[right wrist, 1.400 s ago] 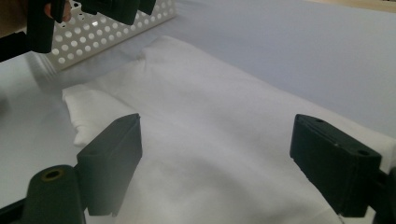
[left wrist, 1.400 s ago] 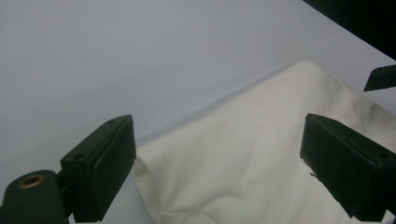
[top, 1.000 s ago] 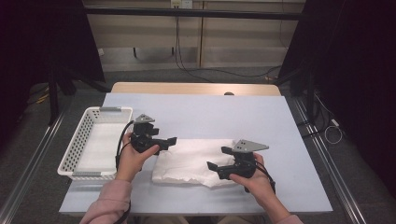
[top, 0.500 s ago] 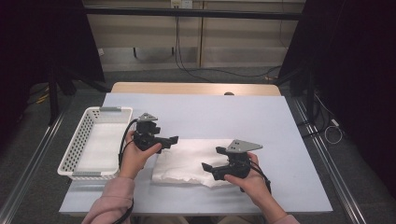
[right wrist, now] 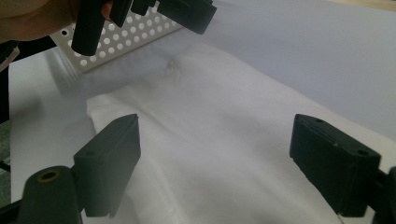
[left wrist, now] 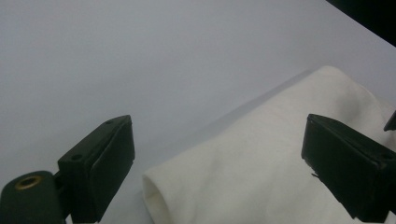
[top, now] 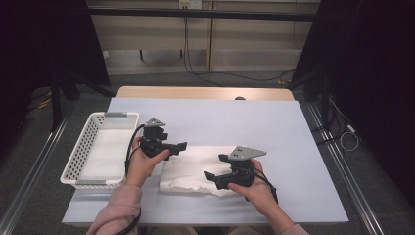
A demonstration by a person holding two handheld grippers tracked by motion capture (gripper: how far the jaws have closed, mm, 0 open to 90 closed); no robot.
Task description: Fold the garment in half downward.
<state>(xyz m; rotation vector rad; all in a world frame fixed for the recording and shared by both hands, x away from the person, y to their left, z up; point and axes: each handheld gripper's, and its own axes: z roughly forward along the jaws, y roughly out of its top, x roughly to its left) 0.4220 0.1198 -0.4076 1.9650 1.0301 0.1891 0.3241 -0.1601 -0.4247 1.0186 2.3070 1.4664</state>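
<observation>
A white folded cloth [top: 188, 169] lies on the pale blue table [top: 274, 127], near its front edge. My left gripper [top: 182, 145] hovers at the cloth's far left corner, pointing right; in the left gripper view its jaws [left wrist: 217, 128] stand open over the cloth's rolled edge [left wrist: 261, 158], holding nothing. My right gripper [top: 214, 166] points left above the cloth's right part. In the right gripper view it [right wrist: 215, 123] is open, with the cloth [right wrist: 224, 84] spread below and nothing pinched. The left gripper [right wrist: 140, 11] appears at that view's top.
A white perforated basket [top: 78, 156] stands at the table's left edge, seen also as the basket [right wrist: 130, 39] in the right gripper view. A wooden strip [top: 205, 92] borders the table's far edge. Dark curtains hang on both sides.
My right gripper has slid a little to the left over the cloth. The left gripper and the cloth have stayed where they were.
</observation>
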